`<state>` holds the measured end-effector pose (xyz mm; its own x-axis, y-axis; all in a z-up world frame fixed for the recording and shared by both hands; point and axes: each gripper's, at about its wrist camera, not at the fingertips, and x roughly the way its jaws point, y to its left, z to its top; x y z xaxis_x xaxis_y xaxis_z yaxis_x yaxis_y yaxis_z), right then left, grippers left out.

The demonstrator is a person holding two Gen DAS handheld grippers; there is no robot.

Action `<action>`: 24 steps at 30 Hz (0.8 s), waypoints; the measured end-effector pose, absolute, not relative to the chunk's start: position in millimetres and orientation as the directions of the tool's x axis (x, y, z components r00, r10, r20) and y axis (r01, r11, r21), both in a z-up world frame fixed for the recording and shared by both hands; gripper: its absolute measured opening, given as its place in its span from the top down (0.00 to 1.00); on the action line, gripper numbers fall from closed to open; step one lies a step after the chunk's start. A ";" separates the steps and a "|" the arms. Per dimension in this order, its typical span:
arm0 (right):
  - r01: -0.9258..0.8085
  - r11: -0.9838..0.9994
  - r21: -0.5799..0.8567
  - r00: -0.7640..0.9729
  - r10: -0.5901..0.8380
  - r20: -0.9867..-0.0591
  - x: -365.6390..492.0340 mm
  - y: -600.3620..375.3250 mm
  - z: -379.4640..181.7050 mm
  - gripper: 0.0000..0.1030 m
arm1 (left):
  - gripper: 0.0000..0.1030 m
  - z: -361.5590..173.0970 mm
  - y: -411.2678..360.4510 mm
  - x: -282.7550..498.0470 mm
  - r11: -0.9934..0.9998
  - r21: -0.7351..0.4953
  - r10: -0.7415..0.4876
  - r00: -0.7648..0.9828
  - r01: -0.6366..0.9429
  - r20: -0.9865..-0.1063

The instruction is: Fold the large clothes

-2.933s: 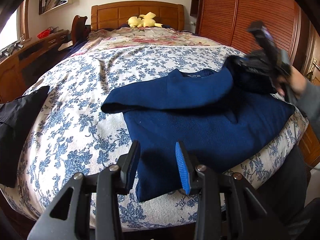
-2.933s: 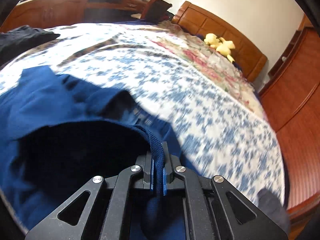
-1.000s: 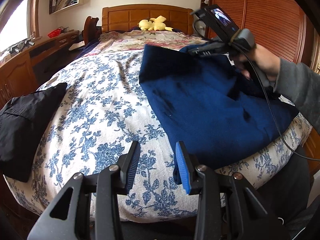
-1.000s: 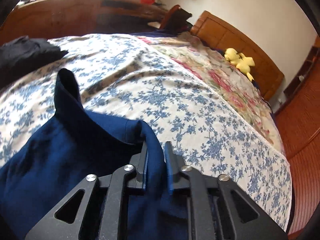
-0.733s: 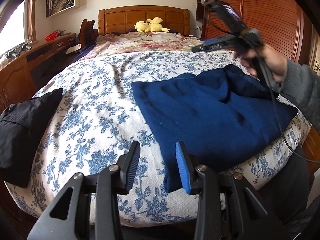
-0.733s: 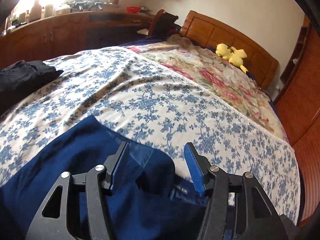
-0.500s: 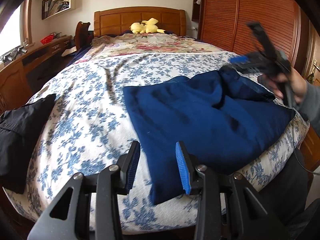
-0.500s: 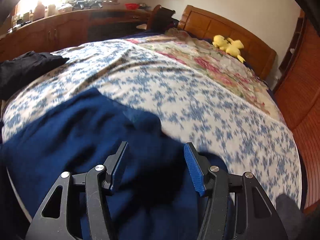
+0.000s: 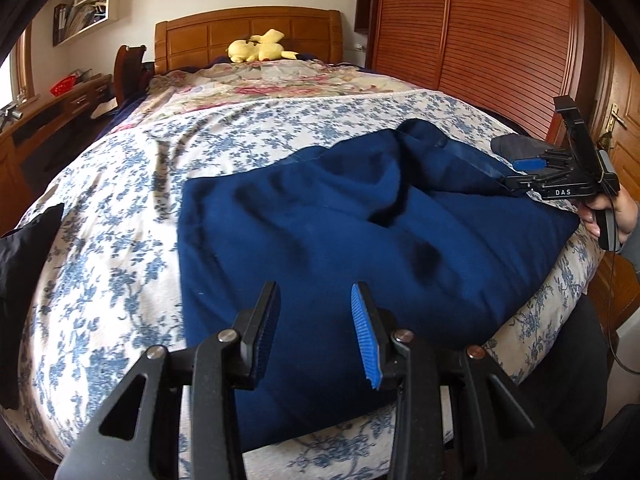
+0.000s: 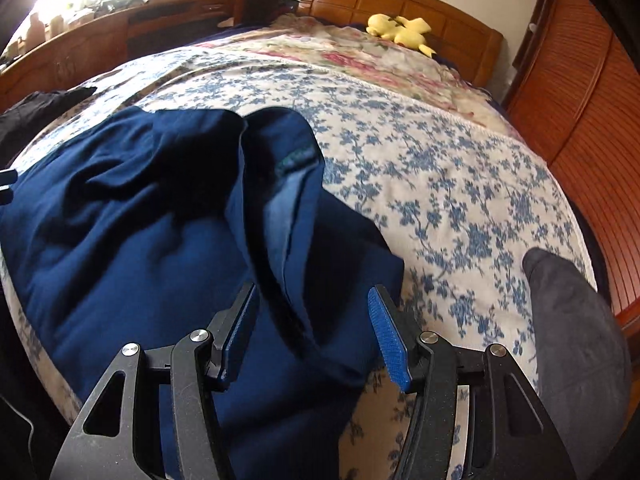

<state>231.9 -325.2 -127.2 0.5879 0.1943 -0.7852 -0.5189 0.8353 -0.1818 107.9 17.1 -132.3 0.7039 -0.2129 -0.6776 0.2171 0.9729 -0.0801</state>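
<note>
Navy sweater (image 9: 360, 240) lies rumpled on the near corner of the bed (image 9: 120, 264), collar flap turned up. Right tool (image 10: 312, 320) hovers low over that flap, jaws spread wide, gripping nothing — a second ago it was clamped on the cloth. Left tool (image 9: 316, 320) hangs open at the hem, perhaps just clear. Yellow plush (image 9: 260, 46) by the headboard.

One navy sweater (image 9: 340, 232), one black garment (image 9: 24, 264), one yellow plush toy (image 9: 260, 47) and two tongs.

Wood headboard (image 9: 248, 36), slatted wardrobe (image 9: 480, 28).
</note>
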 end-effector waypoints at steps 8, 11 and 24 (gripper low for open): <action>-0.553 0.812 -0.186 0.515 0.158 -0.843 237.8 -316.3 -145.7 0.48 | 0.66 -134.6 12.2 103.8 0.971 -0.083 -0.218 0.697 0.223 -0.683; -0.570 0.783 -0.249 0.496 0.087 -0.864 253.4 -306.6 -151.1 0.99 | 0.66 -135.7 14.1 101.5 0.972 -0.086 -0.217 0.696 0.219 -0.685; -0.264 0.830 -0.491 0.735 -0.156 -0.660 381.2 -293.1 -98.4 0.69 | 0.66 -131.2 22.2 95.0 0.974 -0.082 -0.209 0.703 0.210 -0.679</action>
<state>381.2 -293.1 -98.4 0.7346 -0.1565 -0.6602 -0.2644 0.8301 -0.4909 95.0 22.2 -131.2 0.7033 -0.2091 -0.6795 0.2099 0.9742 -0.0825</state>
